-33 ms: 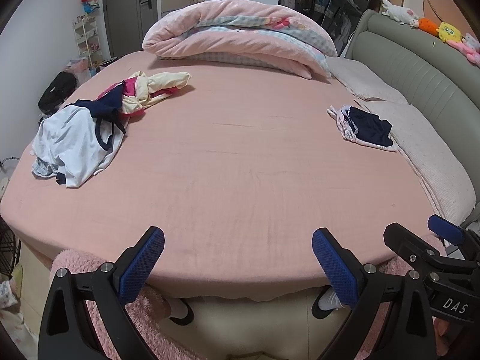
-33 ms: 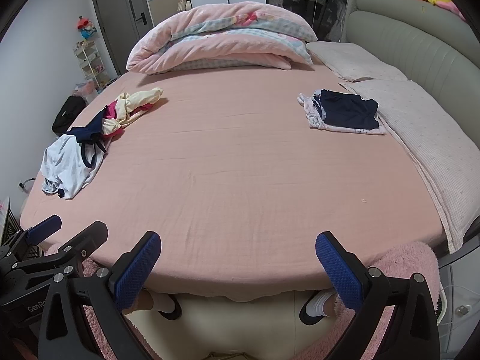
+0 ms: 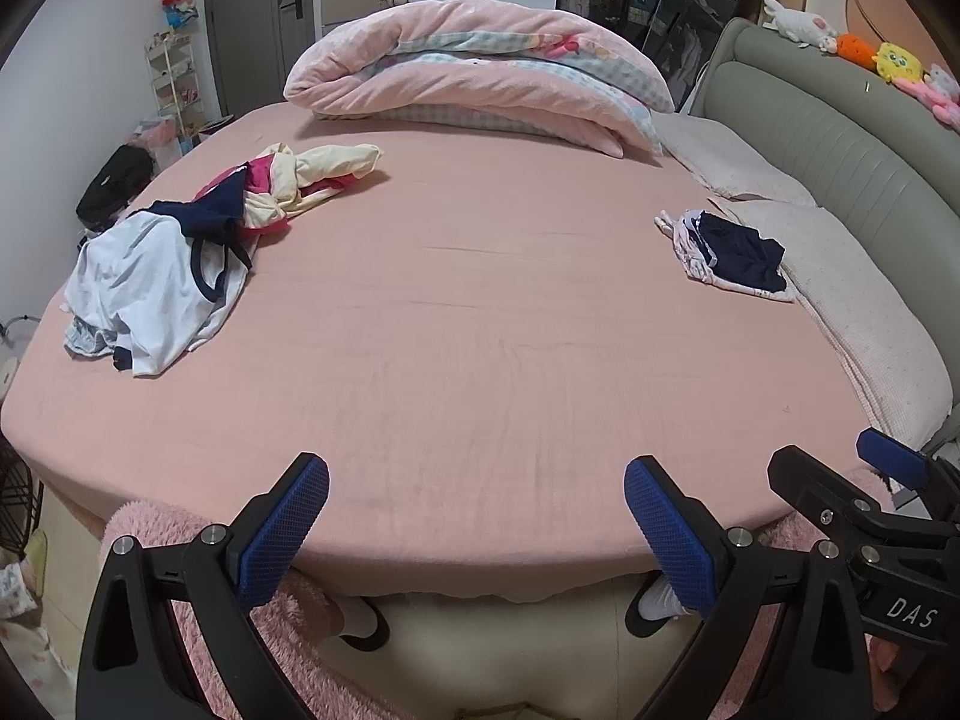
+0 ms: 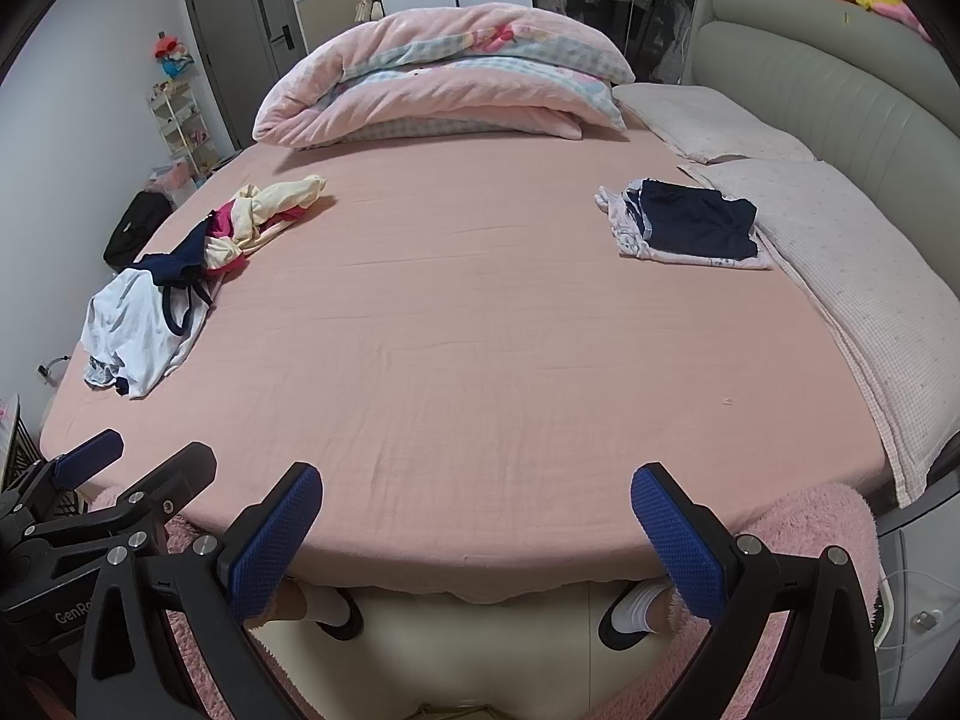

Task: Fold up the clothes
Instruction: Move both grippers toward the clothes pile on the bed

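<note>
My right gripper (image 4: pixel 474 531) hangs over the near edge of the big pink bed (image 4: pixel 480 372), and its two blue fingers (image 4: pixel 273 540) are wide apart with nothing between them. My left gripper (image 4: pixel 90 468) pokes in at the side. A messy pile of clothes (image 4: pixel 180 276) lies on the left of the bed. A neat folded stack (image 4: pixel 690 225) sits on the right, beside a pillow (image 4: pixel 852 276). A rolled-up blanket (image 4: pixel 444 78) lies at the far end.
</note>
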`<state>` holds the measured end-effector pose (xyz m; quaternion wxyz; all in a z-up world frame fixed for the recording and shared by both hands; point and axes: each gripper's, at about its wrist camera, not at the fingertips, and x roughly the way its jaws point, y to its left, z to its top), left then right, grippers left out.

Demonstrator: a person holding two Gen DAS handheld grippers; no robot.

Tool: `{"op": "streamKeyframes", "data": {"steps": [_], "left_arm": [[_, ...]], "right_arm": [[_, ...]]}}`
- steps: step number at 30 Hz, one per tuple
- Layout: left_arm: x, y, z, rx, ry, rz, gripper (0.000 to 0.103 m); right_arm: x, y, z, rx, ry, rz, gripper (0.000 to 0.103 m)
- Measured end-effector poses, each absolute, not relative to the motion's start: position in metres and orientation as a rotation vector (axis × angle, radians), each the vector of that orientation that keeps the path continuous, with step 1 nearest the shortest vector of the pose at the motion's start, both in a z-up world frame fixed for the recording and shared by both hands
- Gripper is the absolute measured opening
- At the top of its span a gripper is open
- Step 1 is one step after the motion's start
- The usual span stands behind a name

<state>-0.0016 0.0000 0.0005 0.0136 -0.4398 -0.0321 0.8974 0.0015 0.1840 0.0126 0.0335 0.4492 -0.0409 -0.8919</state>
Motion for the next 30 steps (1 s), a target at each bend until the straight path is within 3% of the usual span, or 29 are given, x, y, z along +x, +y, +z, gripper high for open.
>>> {"op": "streamKeyframes", "data": {"steps": [20,28,30], "left_arm": [[-0.019,-0.011,0.007,-1.398,0.021,2.851,0.100],[-0.020,-0.061,0.012,-1.298,-0.141,2.793,0.100],[-0.022,-0.085,0.012,-1.304,-0.224,2.792,0.100]], "right_arm": [[-0.017,0.166,0.009,1.385,-0.107,-2.718,0.103],[-0.029,0.145,0.011,1.370,-0.068,-2.560,0.103],[-0.034,0.130,0.018,1.303,0.016,-2.538,0.103]]}}
